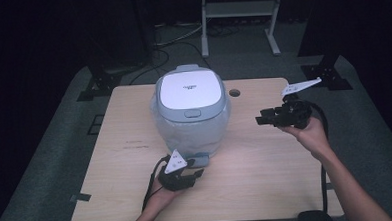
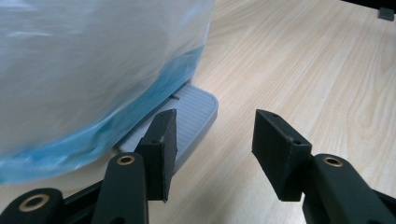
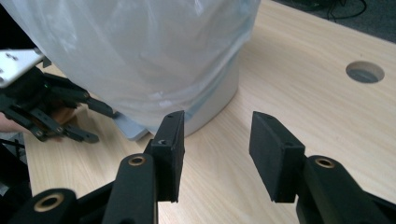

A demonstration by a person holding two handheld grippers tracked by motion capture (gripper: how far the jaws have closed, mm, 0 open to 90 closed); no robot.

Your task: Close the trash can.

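Black jaws of the left gripper [image 2: 212,154] stand apart over bare wood, nothing between them, one pad just beside the grey foot pedal [image 2: 189,119] that juts from the base of the bin. That pedal bin [image 1: 191,110], grey-bodied with a white lid, sits near the middle of the table [image 1: 112,194], toward its far edge. A clear plastic bag [image 3: 140,56] hangs down over the bin's sides, with a blue band showing through it low down in the left gripper view. From the high view, the left gripper [image 1: 196,174] lies low at the bin's near side, close to the pedal, held by a hand [image 1: 162,192] that enters from the bottom edge. Its grey 3-cornered plate tilts up toward the camera.

To the bin's right, the right gripper [image 1: 261,118] is held above the table, well apart from the bin, pointing toward it. Its 2 jaws are also spread with nothing held; its own view looks along them at the bagged bin wall and the wood below. A round cable hole [image 1: 234,93] is cut in the tabletop beside the bin on the far right. Beyond the table, a metal stand [image 1: 240,18] rises from grey carpet [image 1: 59,121].
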